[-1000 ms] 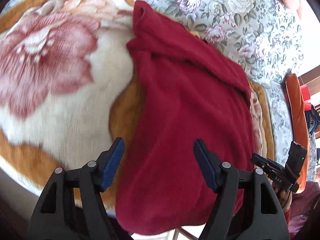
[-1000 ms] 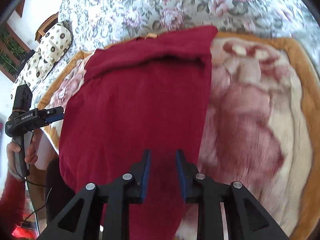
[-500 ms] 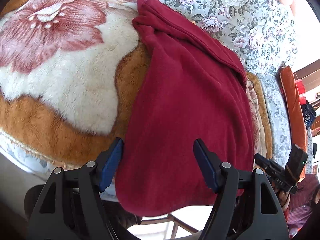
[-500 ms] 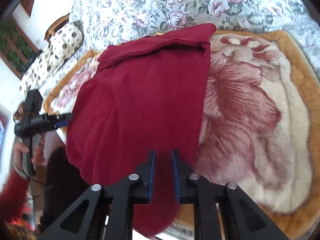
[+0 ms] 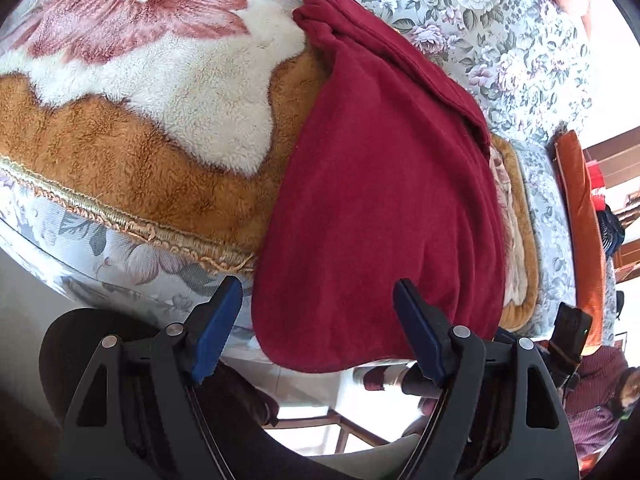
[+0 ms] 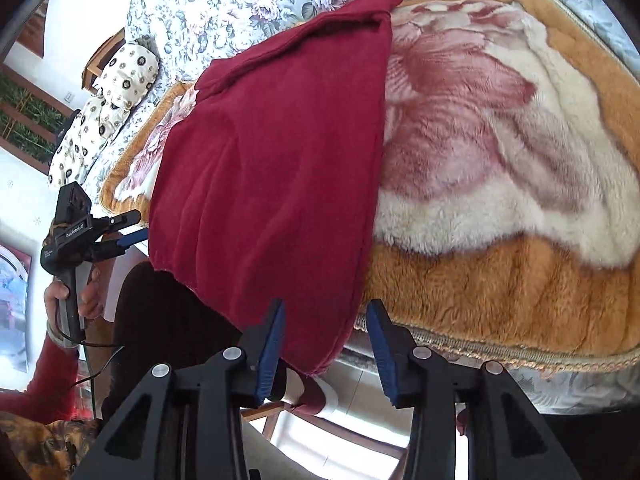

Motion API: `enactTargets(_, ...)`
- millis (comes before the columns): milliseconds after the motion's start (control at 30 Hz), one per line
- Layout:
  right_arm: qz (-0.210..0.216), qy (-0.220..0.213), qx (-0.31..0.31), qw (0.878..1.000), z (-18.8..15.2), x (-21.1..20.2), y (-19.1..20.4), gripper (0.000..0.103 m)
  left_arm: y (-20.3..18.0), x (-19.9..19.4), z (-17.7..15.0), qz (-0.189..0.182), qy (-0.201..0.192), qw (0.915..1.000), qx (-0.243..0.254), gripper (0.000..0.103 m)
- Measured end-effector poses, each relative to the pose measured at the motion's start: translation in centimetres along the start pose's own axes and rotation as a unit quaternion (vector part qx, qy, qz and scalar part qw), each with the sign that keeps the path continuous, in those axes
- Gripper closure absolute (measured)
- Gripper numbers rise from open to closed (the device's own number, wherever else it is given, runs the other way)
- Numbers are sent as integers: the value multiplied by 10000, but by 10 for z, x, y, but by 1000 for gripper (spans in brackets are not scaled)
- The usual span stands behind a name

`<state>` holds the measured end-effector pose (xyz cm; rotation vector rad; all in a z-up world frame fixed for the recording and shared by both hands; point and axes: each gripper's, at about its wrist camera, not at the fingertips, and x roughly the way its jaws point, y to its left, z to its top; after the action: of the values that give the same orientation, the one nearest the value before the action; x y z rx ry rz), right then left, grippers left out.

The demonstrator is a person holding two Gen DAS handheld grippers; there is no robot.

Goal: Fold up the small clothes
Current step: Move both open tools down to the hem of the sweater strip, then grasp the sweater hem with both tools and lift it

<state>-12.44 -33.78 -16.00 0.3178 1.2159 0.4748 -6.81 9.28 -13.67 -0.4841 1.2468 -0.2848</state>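
A dark red fleece garment [image 5: 384,184] lies lengthwise on a flowered plush blanket [image 5: 168,92], its near end hanging over the bed's edge. It also shows in the right wrist view [image 6: 280,160]. My left gripper [image 5: 318,332] is open, its fingers either side of the hanging end, not touching it. My right gripper [image 6: 326,340] is open and empty, just below the garment's near right corner. The left gripper also shows in the right wrist view [image 6: 128,228], beside the garment's left edge.
The blanket [image 6: 500,160] lies on a floral bedspread [image 5: 500,40]. A spotted cushion [image 6: 108,108] lies at the far left, an orange cushion [image 5: 580,208] at the right. A wooden chair frame [image 5: 340,428] and the floor are below the bed edge.
My right gripper has opened and let go of the garment. Both grippers have drawn back toward the bed's near edge, and the garment's end now hangs over it.
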Motion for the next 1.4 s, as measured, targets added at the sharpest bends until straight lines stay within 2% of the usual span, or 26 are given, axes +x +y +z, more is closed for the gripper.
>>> enactTargets(133,28,40,21,10000,-3,4,-1,60,-5,3,-3,269,53,9993,235,25)
enactTargets(367,-55,124,-34,9999,-1,6,3,59,-9,10,-9,649,96,9974,287,25)
enactTargets(500,-98,198,-42,9997,0,10,8,59,-16,11,-14,877,111,9946,539,25)
enactTargets(733,-79,259,14,9996,-2,13,9,59,-11,14,-18,875,156,9948,499,25)
enactTargets(1033,70,294,123,9995,-4,17,5,59,1,23,-27,404,350,9980,344,25)
enactTargets(1233,105,321,160,9993,-3,23,4,57,0,30,-25,-117,396,9990,153,25)
enactTargets(1367,351,501,202,9979,-2,33,3,58,-4,38,-27,-296,542,9980,164,25)
enactTargets(1400,404,528,163,9977,-2,36,4,64,-3,41,-28,-358,582,9976,101,31)
